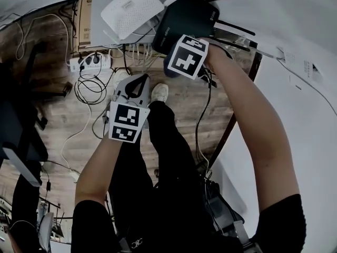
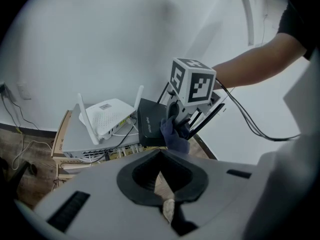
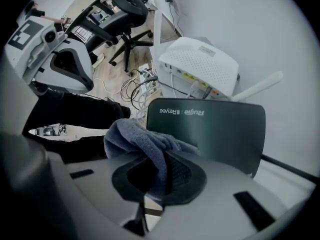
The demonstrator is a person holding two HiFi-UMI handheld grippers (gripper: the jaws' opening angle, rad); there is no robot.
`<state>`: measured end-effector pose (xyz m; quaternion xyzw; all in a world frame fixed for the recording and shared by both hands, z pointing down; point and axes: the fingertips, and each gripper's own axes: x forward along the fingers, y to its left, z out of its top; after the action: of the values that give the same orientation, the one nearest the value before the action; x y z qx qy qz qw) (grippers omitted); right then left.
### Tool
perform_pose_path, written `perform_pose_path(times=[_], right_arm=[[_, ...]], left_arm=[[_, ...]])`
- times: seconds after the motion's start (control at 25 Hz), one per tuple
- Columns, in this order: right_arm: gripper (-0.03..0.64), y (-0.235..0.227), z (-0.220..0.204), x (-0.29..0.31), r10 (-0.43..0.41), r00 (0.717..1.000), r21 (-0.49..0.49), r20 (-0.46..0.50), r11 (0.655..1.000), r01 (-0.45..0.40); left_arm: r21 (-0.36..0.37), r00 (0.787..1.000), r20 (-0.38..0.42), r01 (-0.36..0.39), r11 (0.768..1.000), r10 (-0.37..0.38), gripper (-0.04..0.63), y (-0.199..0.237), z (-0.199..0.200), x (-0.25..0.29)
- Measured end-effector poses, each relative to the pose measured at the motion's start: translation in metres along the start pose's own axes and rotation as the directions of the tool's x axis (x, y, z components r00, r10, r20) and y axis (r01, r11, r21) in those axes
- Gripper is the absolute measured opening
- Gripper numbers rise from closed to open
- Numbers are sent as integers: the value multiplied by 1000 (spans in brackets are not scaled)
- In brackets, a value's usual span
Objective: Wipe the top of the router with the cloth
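A black router (image 1: pixel 184 17) with thin antennas sits at the top of the head view, beside a white router (image 1: pixel 131 9). My right gripper (image 1: pixel 179 62) is shut on a dark blue cloth (image 3: pixel 135 136), which bunches against the near left edge of the black router (image 3: pixel 215 129). In the left gripper view the cloth (image 2: pixel 172 136) hangs below the right gripper's marker cube, in front of the black router (image 2: pixel 149 126). My left gripper (image 1: pixel 138 83) hangs lower, over the floor and apart from both routers. Its jaws are shut with nothing between them.
Both routers rest on a grey switch (image 1: pixel 95 12) that sits on a cardboard box. A power strip (image 1: pixel 92 62) and loose cables (image 1: pixel 87 91) lie on the wooden floor. A white wall runs along the right. The person's legs and a shoe (image 1: pixel 159 93) are below. An office chair (image 3: pixel 125 4) stands further back.
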<state>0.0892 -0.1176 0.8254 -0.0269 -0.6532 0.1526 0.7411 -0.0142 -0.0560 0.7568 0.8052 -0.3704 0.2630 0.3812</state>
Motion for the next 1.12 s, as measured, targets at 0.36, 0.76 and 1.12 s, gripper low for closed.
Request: perform_pose_path(times=[0.36,0.76,1.12], right_arm=[[17,3,-30,6,97,982,161,-164,985,-70],[17,-25,-32,4,33,977,202,-209,979,10],[17,-70,-41,-1,-110,963,158,-244,976,151]], left_arm=[[-11,1000,2,-8,1000,8,-2,9,0,-5],[-20,1000,-3,-2,1000,2,-1,15,1,-2],[-23,1000,-1,-2,1000,2,-2,19,7,1]])
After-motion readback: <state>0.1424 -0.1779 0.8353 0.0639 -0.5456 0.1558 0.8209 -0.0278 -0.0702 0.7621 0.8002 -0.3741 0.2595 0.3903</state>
